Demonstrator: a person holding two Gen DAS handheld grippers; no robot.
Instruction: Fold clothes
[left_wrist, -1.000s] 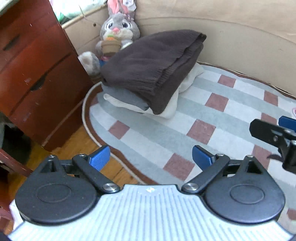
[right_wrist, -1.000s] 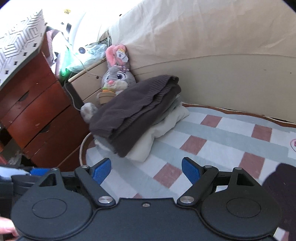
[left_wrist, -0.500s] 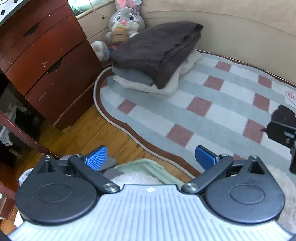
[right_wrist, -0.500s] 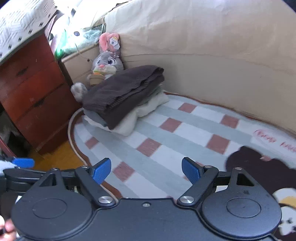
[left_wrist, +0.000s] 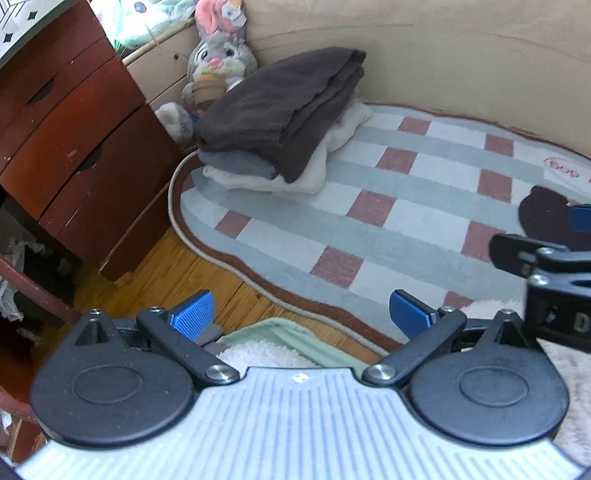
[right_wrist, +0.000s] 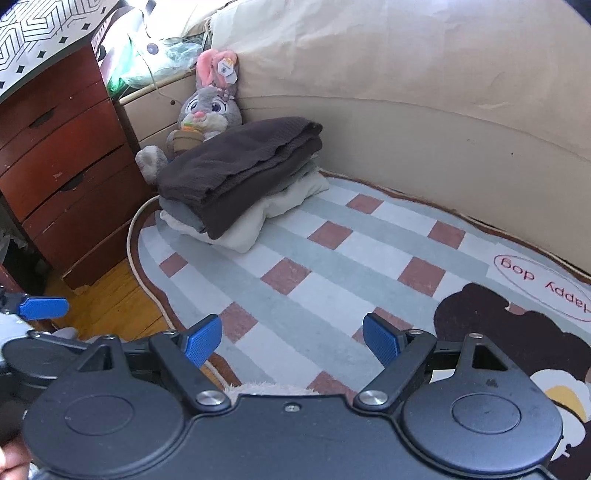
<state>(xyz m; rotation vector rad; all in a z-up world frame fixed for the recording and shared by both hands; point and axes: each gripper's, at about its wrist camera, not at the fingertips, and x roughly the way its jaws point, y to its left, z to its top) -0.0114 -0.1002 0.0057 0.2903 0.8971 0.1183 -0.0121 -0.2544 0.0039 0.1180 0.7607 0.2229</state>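
Note:
A stack of folded clothes sits at the rug's far left corner: a dark brown sweater (left_wrist: 284, 107) (right_wrist: 240, 166) on top, a grey garment (left_wrist: 236, 162) under it, a cream one (left_wrist: 295, 181) (right_wrist: 247, 229) at the bottom. My left gripper (left_wrist: 301, 312) is open, far back from the stack, over the rug's near edge. Just below it lie a fluffy white garment (left_wrist: 258, 354) and a pale green one (left_wrist: 291, 332). My right gripper (right_wrist: 291, 338) is open with nothing between its fingers; white fluff (right_wrist: 266, 387) shows under it. Its body appears at the right of the left wrist view.
A checked rug (left_wrist: 406, 206) (right_wrist: 332, 266) with a dog picture covers the floor. A red-brown drawer chest (left_wrist: 74, 147) (right_wrist: 66, 177) stands left, a plush rabbit (left_wrist: 214, 74) (right_wrist: 207, 114) behind the stack, a beige bed side (right_wrist: 406, 147) along the back. Bare wood floor (left_wrist: 177, 273) lies near left.
Both grippers have drawn back from the folded stack, which now looks smaller and farther. The wood floor and the white and green garments have come into view below the left gripper.

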